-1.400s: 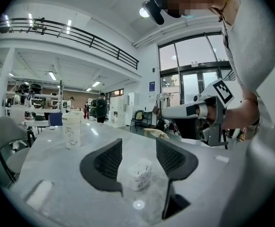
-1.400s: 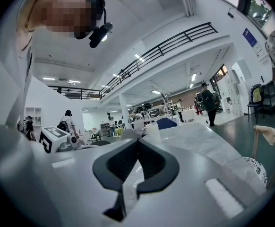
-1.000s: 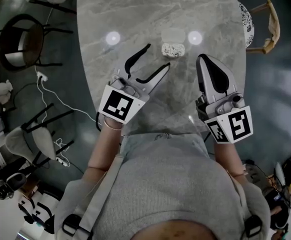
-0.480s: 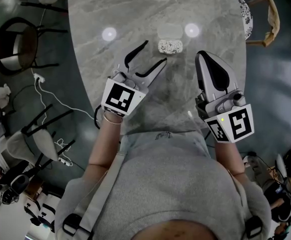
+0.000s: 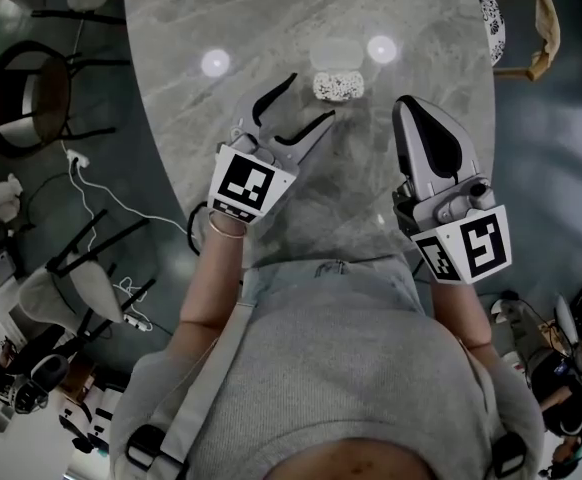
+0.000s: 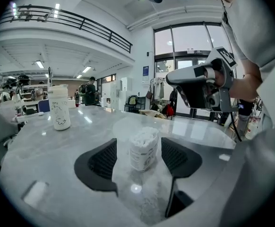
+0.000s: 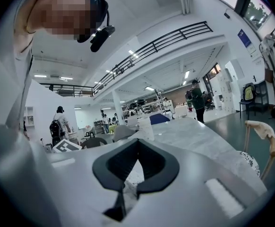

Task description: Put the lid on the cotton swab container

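The cotton swab container [image 5: 337, 85] stands open on the grey marble table [image 5: 271, 18], packed with white swabs. Its clear lid [image 5: 336, 56] lies flat just beyond it. My left gripper [image 5: 309, 99] is open; its jaws have just been opening, and nothing sits between them. In the left gripper view the container [image 6: 143, 148] stands upright just ahead of the left gripper [image 6: 138, 160], untouched, with the faint lid [image 6: 128, 126] behind it. My right gripper [image 5: 416, 108] hangs to the right of the container, shut and holding nothing. The right gripper [image 7: 138, 141] shows its tips meeting.
A white bottle [image 6: 59, 107] stands far off on the table to the left, also visible as the bottle [image 7: 144, 126]. A wooden chair [image 5: 531, 18] sits off the table's far right edge. Dark chairs [image 5: 31, 88] and a white cable [image 5: 121, 198] occupy the floor at left.
My left gripper has come closer to the container and lower, with its jaws spread a little wider. The right gripper has stayed where it was.
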The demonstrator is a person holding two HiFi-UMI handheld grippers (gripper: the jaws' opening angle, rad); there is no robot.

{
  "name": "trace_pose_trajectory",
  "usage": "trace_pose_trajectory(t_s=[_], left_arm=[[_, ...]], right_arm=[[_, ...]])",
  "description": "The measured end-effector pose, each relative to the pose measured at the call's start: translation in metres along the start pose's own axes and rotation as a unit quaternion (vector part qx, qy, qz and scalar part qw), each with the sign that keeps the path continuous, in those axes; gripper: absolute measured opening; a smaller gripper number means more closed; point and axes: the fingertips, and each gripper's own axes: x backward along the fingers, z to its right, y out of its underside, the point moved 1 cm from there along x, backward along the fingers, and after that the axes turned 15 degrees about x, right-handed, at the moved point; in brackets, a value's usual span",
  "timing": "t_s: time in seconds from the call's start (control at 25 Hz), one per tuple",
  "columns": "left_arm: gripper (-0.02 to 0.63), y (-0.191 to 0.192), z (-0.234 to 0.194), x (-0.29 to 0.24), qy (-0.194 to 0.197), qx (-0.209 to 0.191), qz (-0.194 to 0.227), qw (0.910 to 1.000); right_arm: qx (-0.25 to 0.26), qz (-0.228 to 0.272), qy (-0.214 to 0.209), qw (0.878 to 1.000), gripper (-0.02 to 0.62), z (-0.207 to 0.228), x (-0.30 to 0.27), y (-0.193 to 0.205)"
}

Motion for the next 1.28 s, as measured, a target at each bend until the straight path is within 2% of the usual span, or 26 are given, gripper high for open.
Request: trace_pose_trajectory(t_s=[0.64,0.84,1.28], left_arm=[[0.295,0.017,-0.001,-0.02,0.013,-0.009,-0.035,0.9992],[0.313,0.023,-0.001,-0.029,0.018,-0.011,-0.046,0.9987],[0.313,0.03,-0.007,-0.042,0.01,-0.008,-0.057,0.9983]], right_arm=[[-0.001,-0.007,0.016,1.0,0.0,0.004,0.006,0.0],[-0.001,-0.011,0.021,1.0,0.0,0.006,0.006,0.003],[-0.004,-0.014,0.029,0.999,0.0,0.007,0.008,0.007]])
